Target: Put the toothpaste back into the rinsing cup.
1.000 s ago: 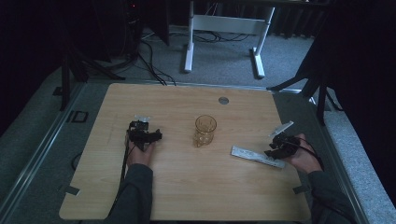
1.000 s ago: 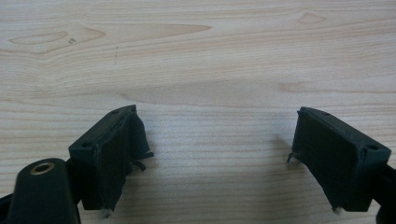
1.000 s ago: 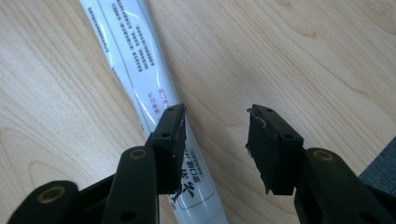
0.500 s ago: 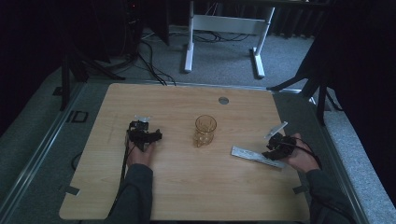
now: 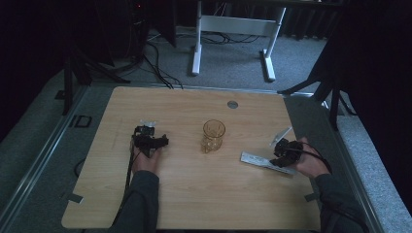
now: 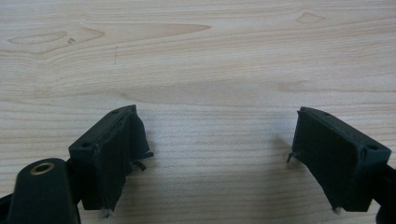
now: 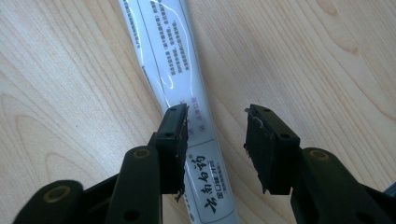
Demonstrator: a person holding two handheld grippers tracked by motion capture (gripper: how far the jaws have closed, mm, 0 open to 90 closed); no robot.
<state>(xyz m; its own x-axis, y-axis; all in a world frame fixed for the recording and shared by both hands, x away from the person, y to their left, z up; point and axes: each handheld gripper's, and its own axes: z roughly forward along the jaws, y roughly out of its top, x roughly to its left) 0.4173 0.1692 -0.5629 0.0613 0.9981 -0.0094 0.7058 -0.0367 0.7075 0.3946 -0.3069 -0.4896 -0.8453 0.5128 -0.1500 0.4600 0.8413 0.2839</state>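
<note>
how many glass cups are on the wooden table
1. The amber glass cup stands upright near the middle of the light wooden table, between the two grippers and left of the white toothpaste tube.

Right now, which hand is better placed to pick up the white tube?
The right. The right claw hangs over the white tube, jaws apart astride it and not yet pressing. The left claw is open over bare table, beyond the glass.
</note>
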